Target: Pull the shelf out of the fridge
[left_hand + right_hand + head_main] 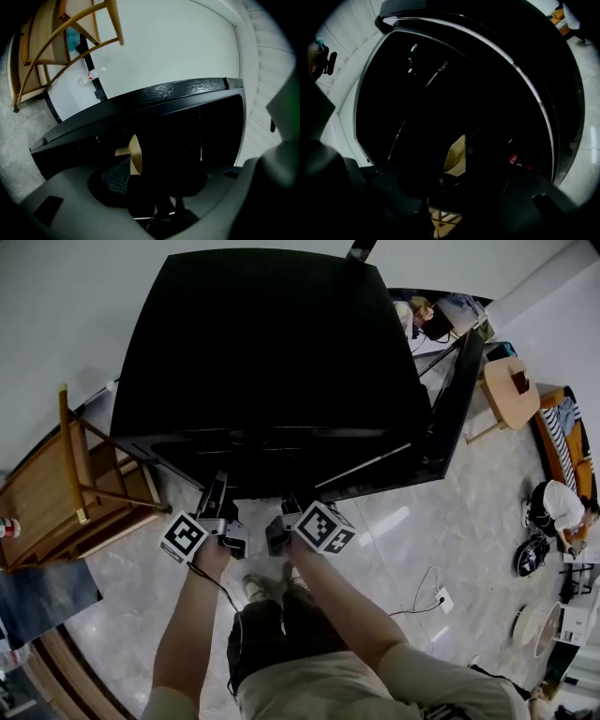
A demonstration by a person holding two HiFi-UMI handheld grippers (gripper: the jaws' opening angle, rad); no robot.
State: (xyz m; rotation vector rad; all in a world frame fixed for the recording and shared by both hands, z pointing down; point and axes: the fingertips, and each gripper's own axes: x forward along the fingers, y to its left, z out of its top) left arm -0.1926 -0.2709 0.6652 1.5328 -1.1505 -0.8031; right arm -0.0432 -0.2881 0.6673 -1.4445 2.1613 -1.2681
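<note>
head view: boxy black fridge (262,352) fills the upper centre of the frame, with its black door (459,399) swung open toward the upper right. the left gripper (218,486) and right gripper (289,507) sit side by side at the lower edge of the open front, both aimed into the cavity. left gripper view: tan-padded fingers (134,154) stand apart with nothing between them. right gripper view: the fingers (457,154) also look apart and empty, though the frame is very dark. the thin-barred shelf (425,83) is inside the dark cavity, in the upper-left part of the right gripper view. only a few pale bars show, so this reading is tentative. judgement: the step in hand is the reach-in, and no grip is made yet. to do it well, bring both grippers to the shelf's front edge at matched height and spaced toward its two ends. close on the edge bar only, then draw straight out without tilting, so the shelf does not jam in its side rails. judged orientation: long axis across the fridge width, left-right in head view, flat, front edge toward the bottom of the frame.
</note>
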